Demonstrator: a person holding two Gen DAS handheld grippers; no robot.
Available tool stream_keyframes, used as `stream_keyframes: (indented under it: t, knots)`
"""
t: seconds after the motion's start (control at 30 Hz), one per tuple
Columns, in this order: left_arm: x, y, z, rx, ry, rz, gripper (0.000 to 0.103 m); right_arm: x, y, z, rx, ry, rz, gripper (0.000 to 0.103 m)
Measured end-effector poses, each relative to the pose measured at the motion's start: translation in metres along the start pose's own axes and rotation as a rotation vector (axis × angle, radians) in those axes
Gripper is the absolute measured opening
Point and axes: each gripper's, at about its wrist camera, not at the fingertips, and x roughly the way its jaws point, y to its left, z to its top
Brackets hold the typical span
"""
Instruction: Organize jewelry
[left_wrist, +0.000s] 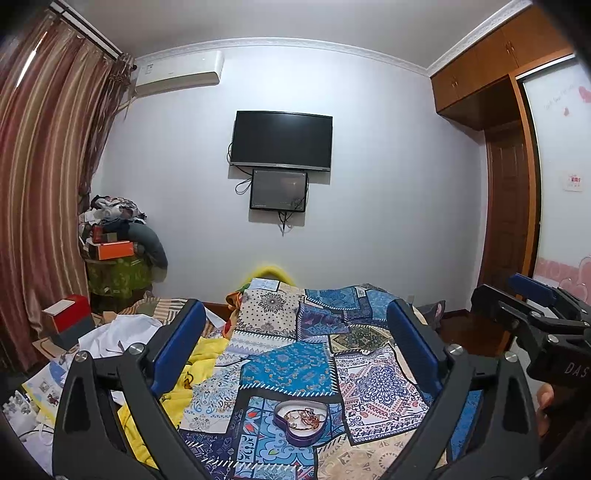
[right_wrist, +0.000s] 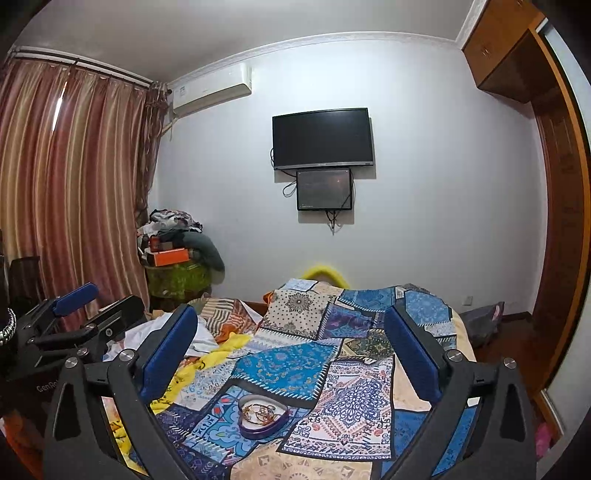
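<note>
A purple heart-shaped tin lies on the patchwork bedspread, with a tangle of gold and reddish jewelry inside it. My left gripper is open, its blue pads wide apart and nothing between them; the tin sits below and in front of it. In the right wrist view the same tin with the jewelry lies low between the fingers of my right gripper, which is open and holds nothing. Each gripper shows at the edge of the other's view: the right gripper, the left gripper.
Left of the bedspread lie a yellow cloth, white fabric and papers, and a red box. A cluttered stand with an orange box is by the curtains. A TV hangs on the far wall; a wardrobe stands right.
</note>
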Motion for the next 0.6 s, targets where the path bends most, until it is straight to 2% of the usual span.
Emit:
stream_keyframes:
  t: [0.6]
  knots:
    - [0.012, 0.003, -0.002, -0.007, 0.023, 0.013, 0.103, 0.003, -0.009, -0.003, 0.026, 0.037, 0.005, 0.1]
